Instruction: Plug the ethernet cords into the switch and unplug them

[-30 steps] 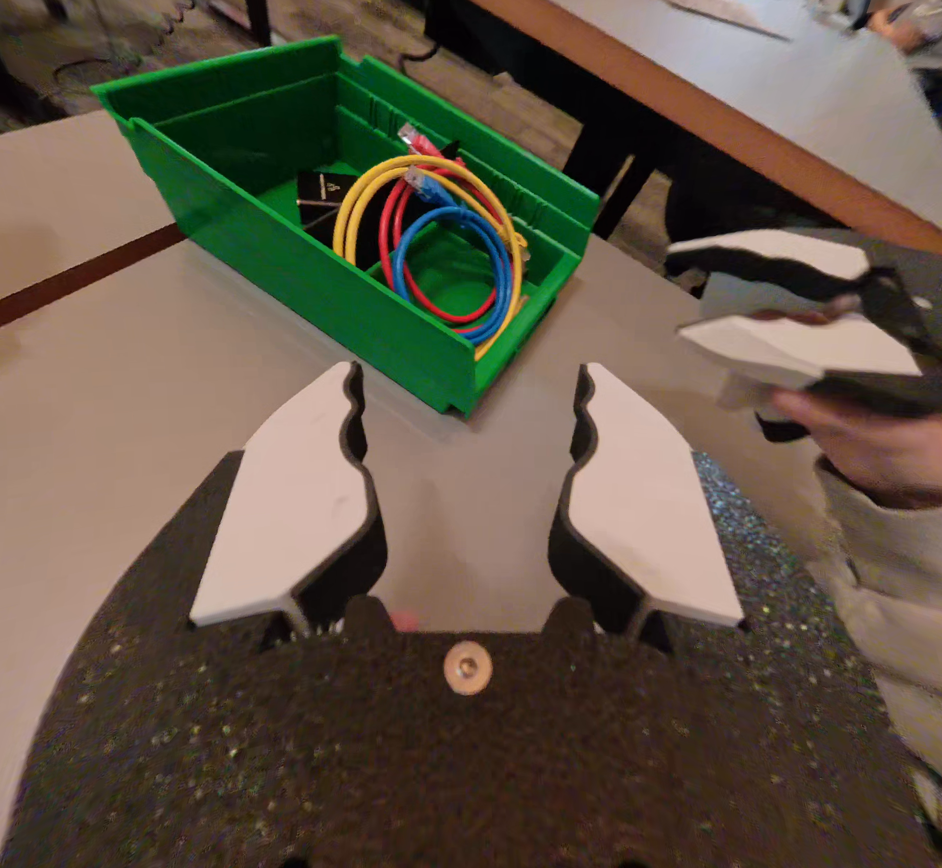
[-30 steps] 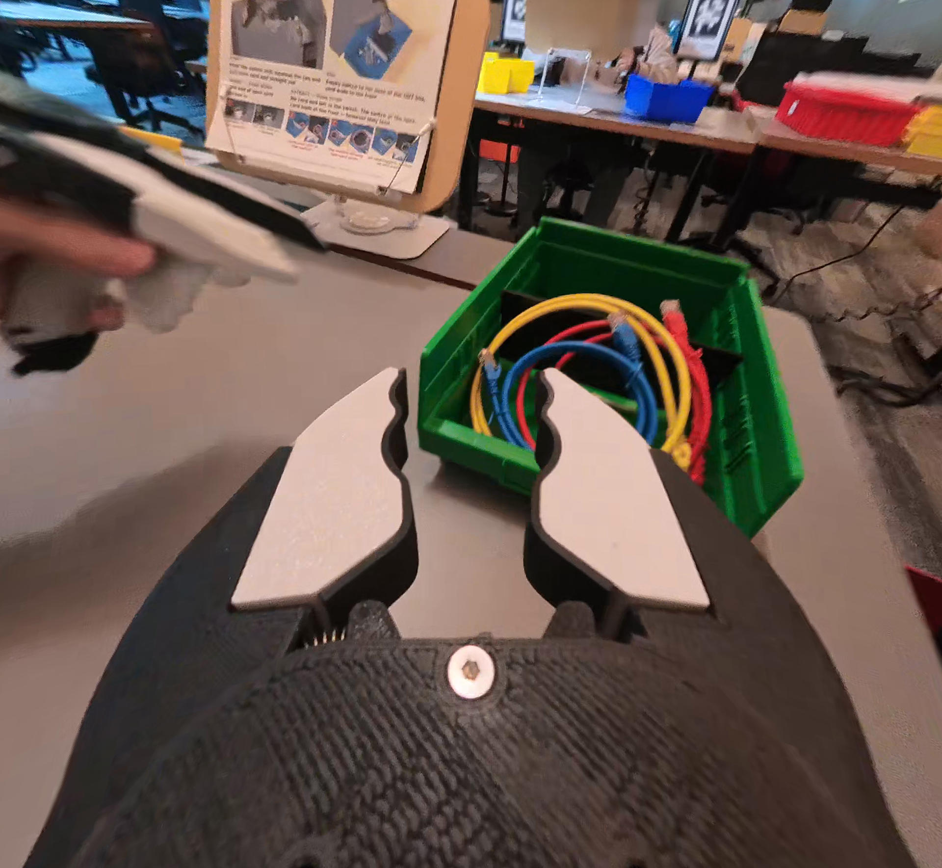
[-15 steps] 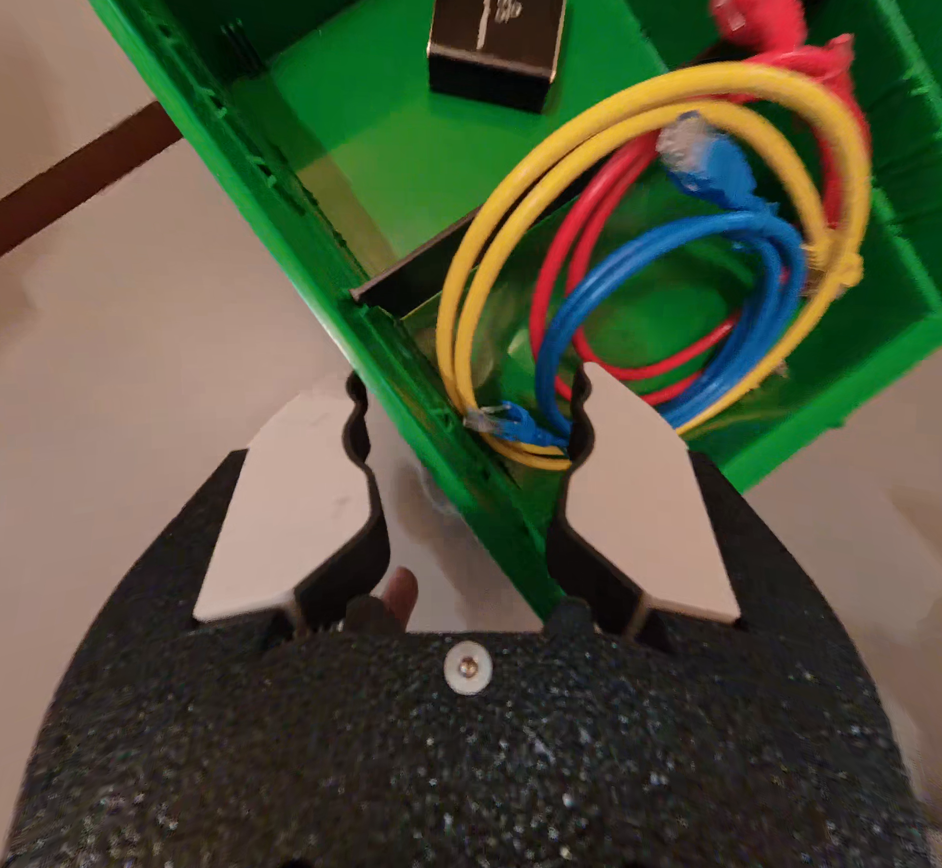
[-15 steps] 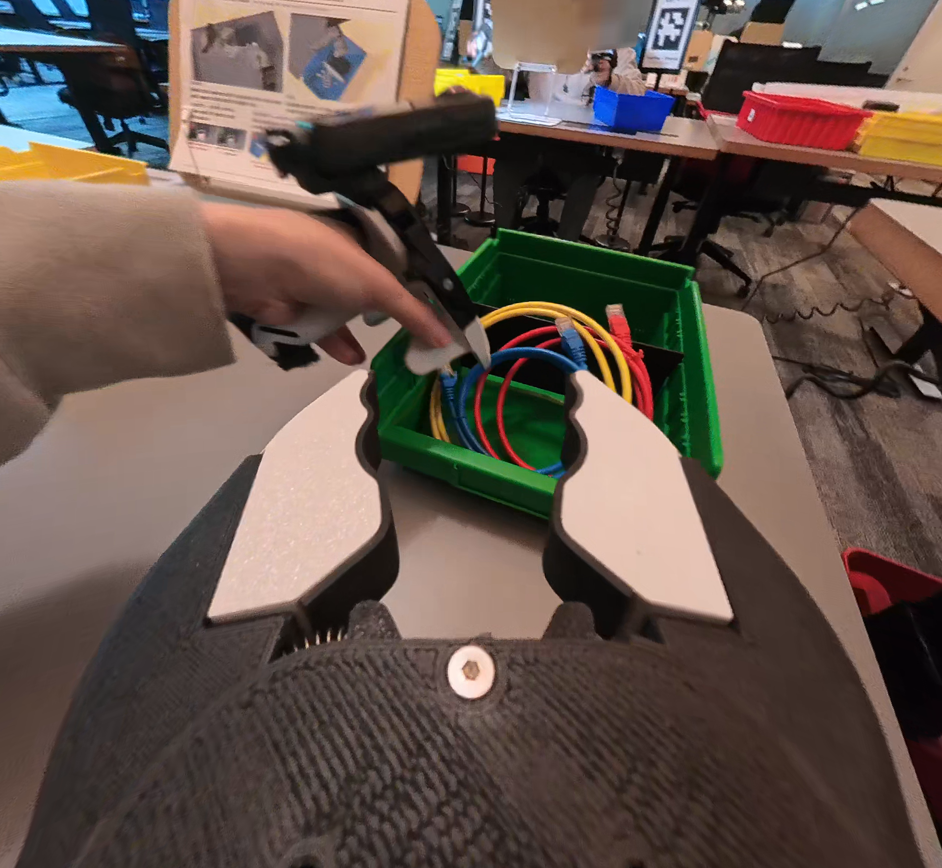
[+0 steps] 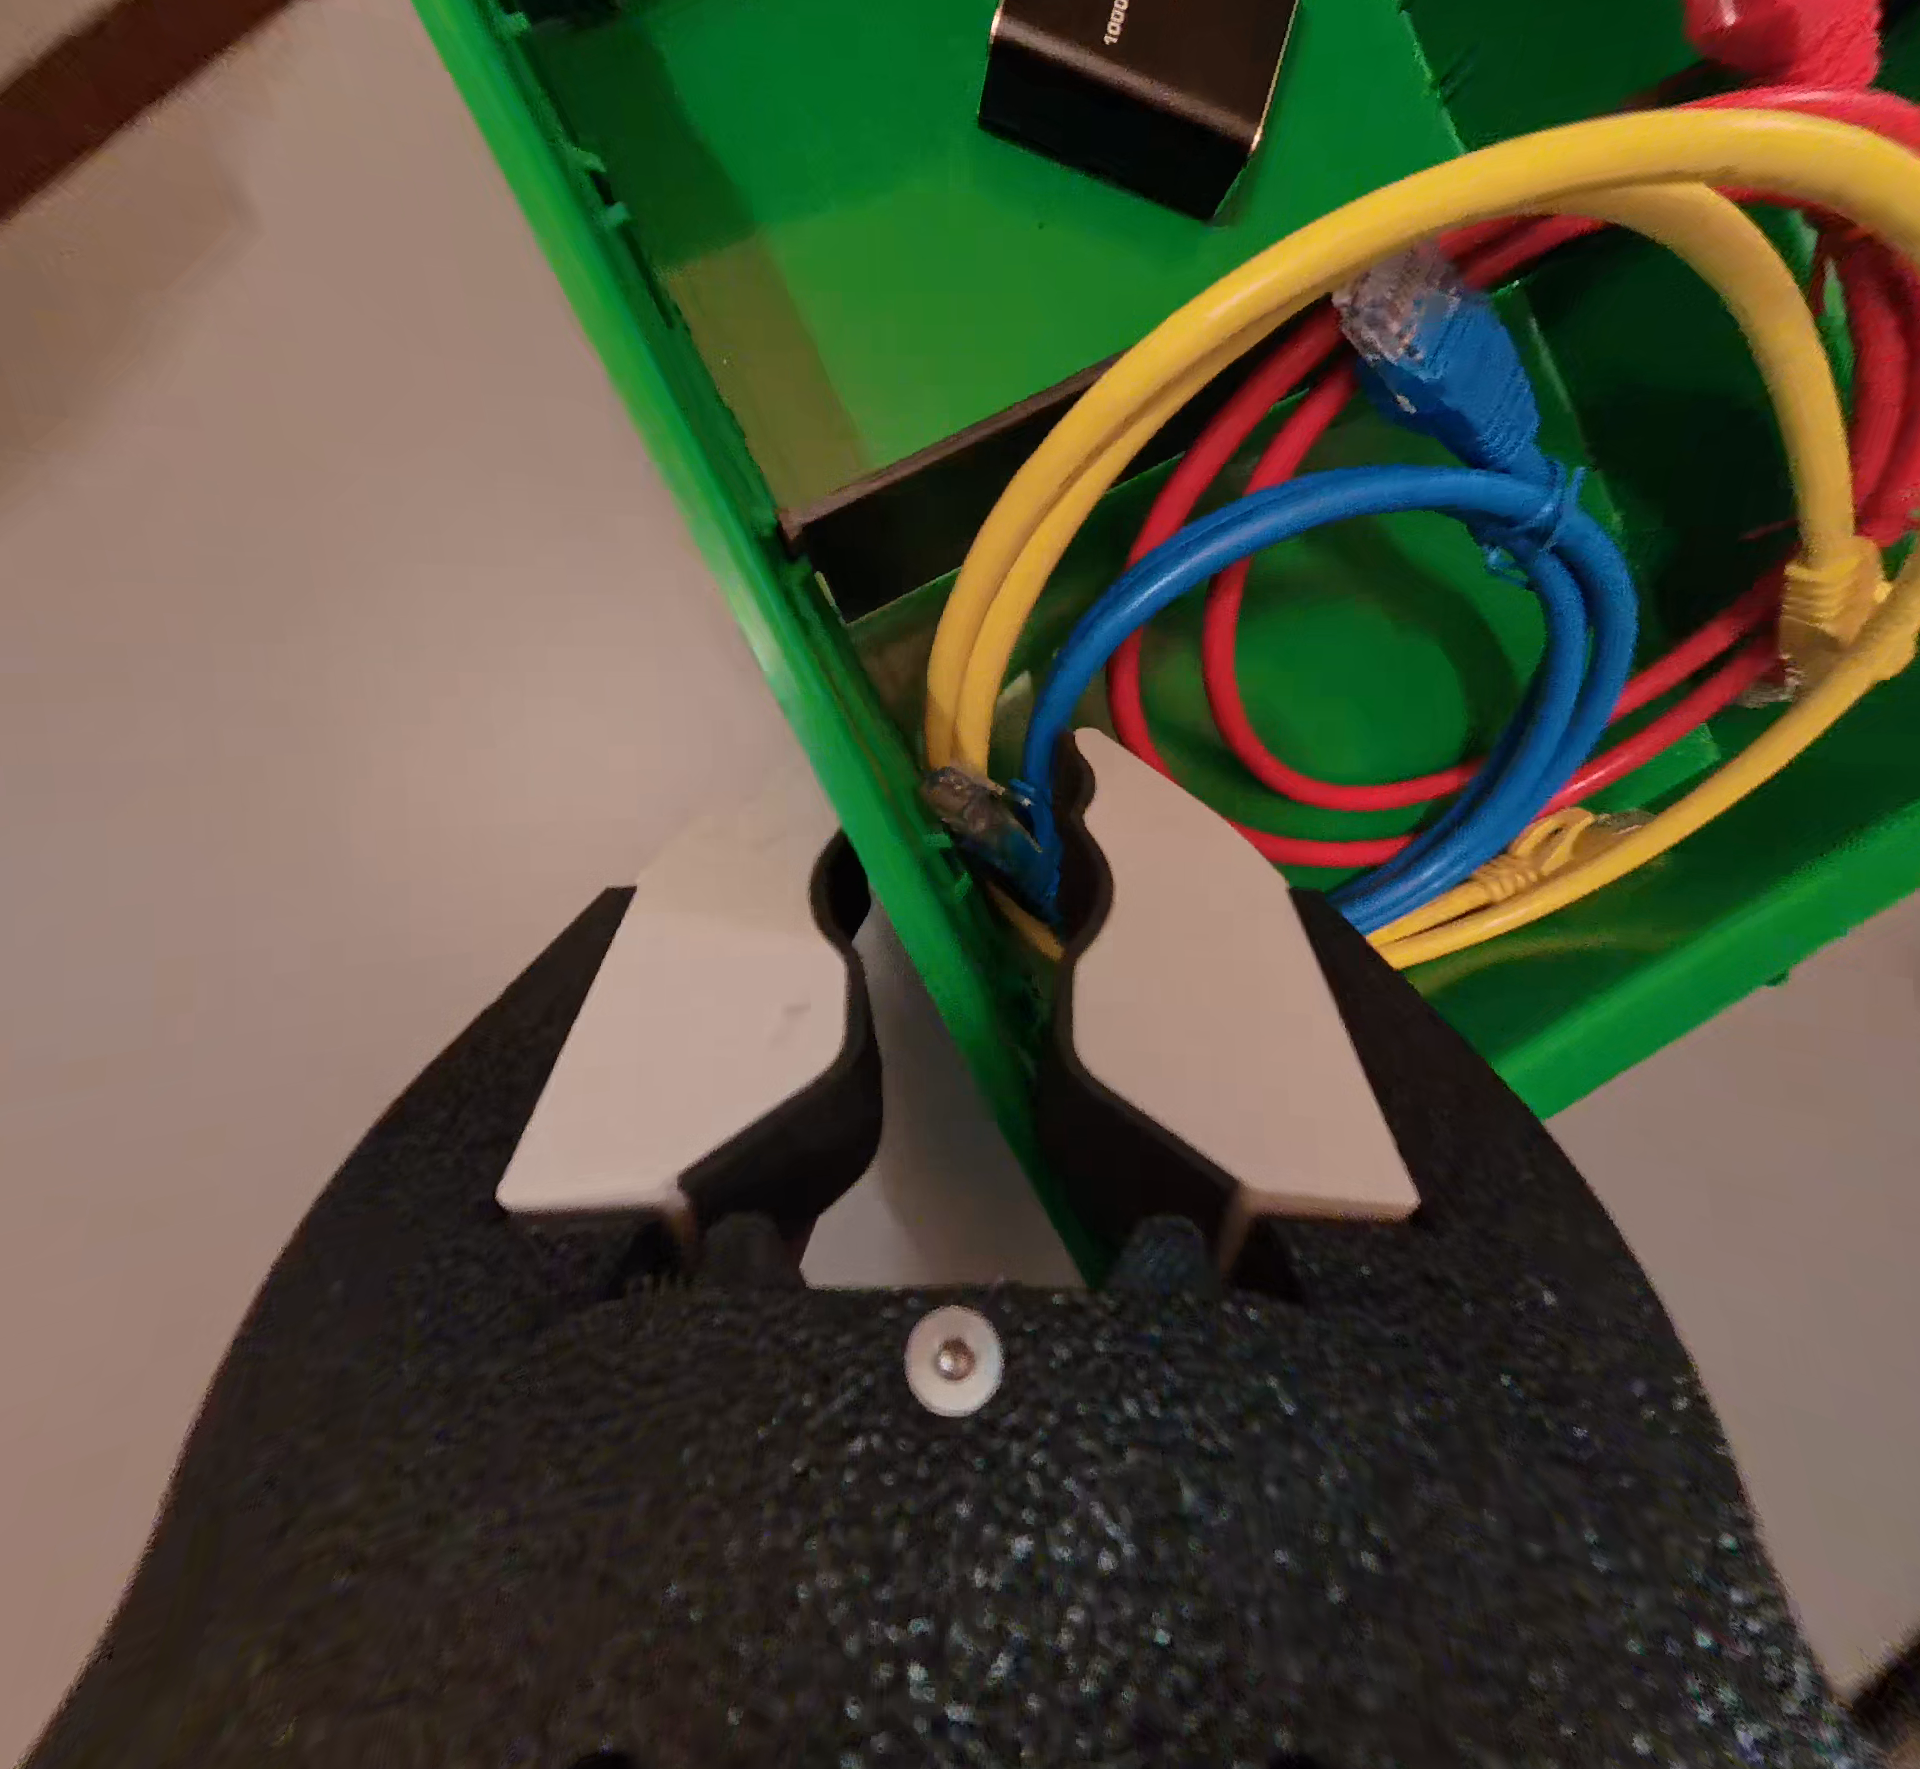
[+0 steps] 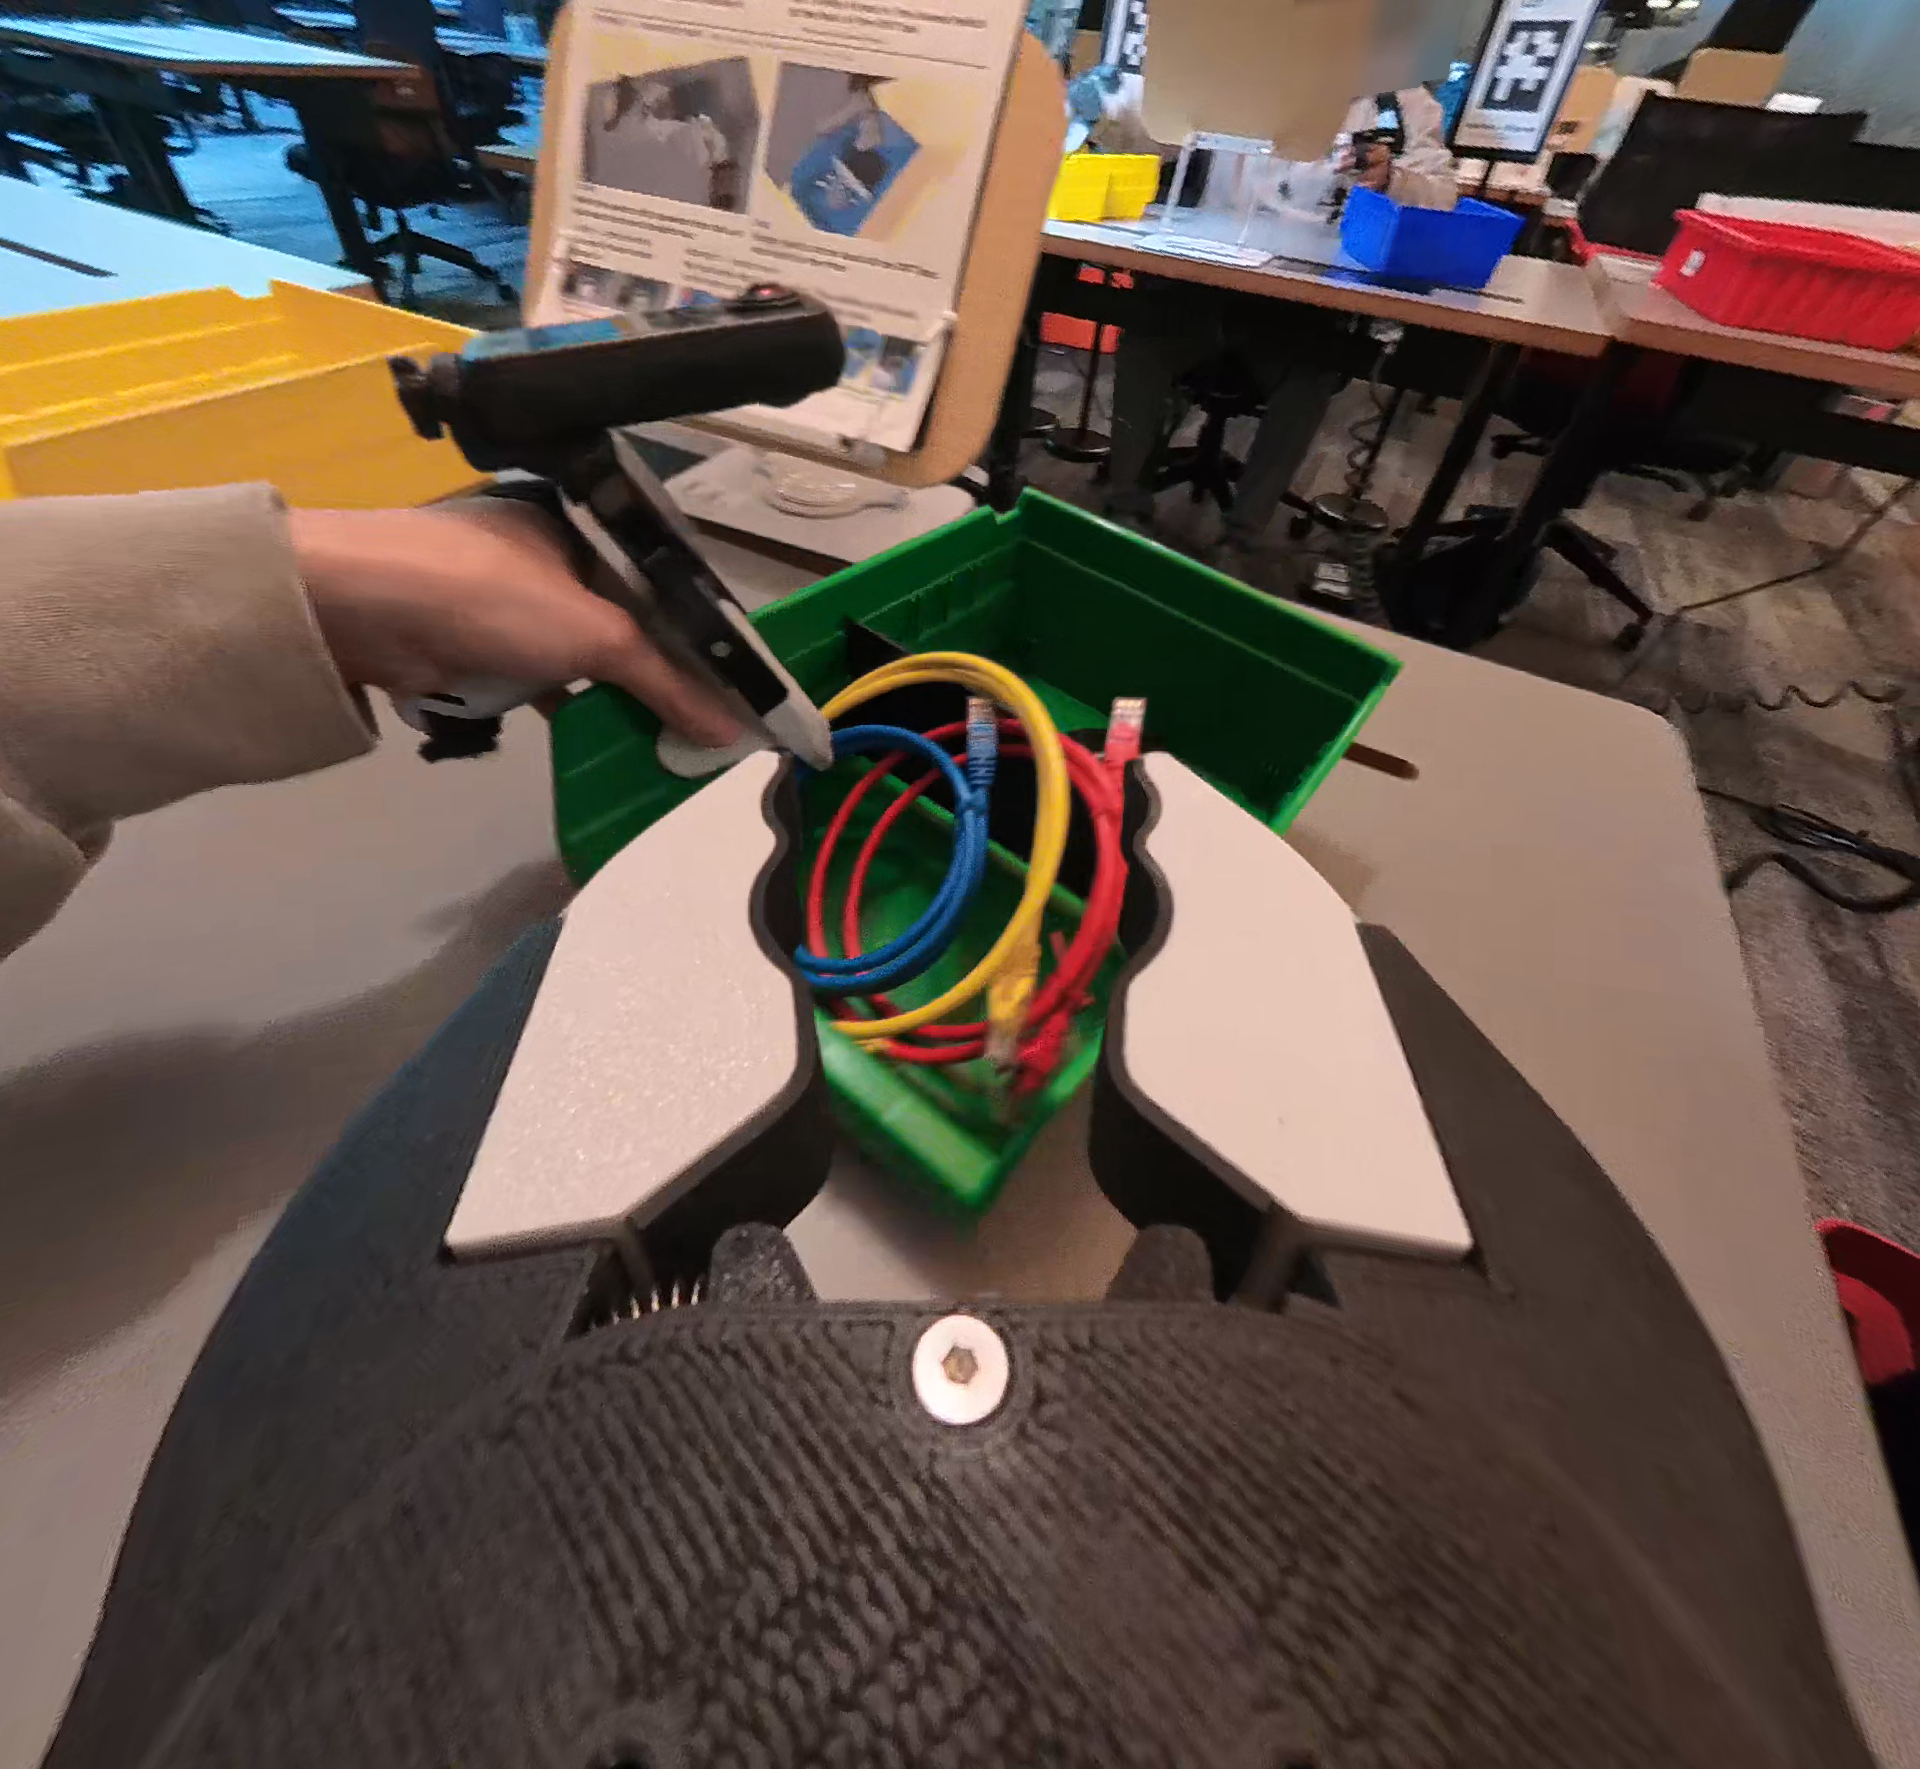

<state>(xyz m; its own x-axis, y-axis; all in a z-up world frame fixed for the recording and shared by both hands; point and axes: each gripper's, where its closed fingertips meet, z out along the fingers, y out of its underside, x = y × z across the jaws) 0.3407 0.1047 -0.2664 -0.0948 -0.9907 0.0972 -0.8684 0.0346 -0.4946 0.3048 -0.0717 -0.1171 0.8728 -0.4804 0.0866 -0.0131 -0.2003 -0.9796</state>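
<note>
A green bin (image 5: 644,285) holds a black switch (image 5: 1143,46) behind a divider and coiled yellow (image 5: 1351,202), blue (image 5: 1299,493) and red (image 5: 1226,732) ethernet cords. My left gripper (image 5: 956,800) straddles the bin's side wall. One finger is outside and the other is inside against the blue cord's plug (image 5: 987,820). The jaws are narrowed and a gap still shows. The right wrist view shows this gripper (image 6: 769,743) at the bin's (image 6: 1195,639) left wall. My right gripper (image 6: 956,774) is open and empty above the bin's near corner and the cords (image 6: 966,826).
The bin stands on a grey table (image 6: 312,867). A hand and sleeve (image 6: 468,607) hold the left gripper. An instruction sheet on a stand (image 6: 790,161) and a yellow bin (image 6: 208,400) stand behind. The table's right edge (image 6: 1714,888) drops to the floor. About 25 cm separates my left fingertips from my right.
My left gripper has come from above the table down over the bin's wall, and its jaws have narrowed around the blue plug. My right gripper has moved closer over the bin's near corner.
</note>
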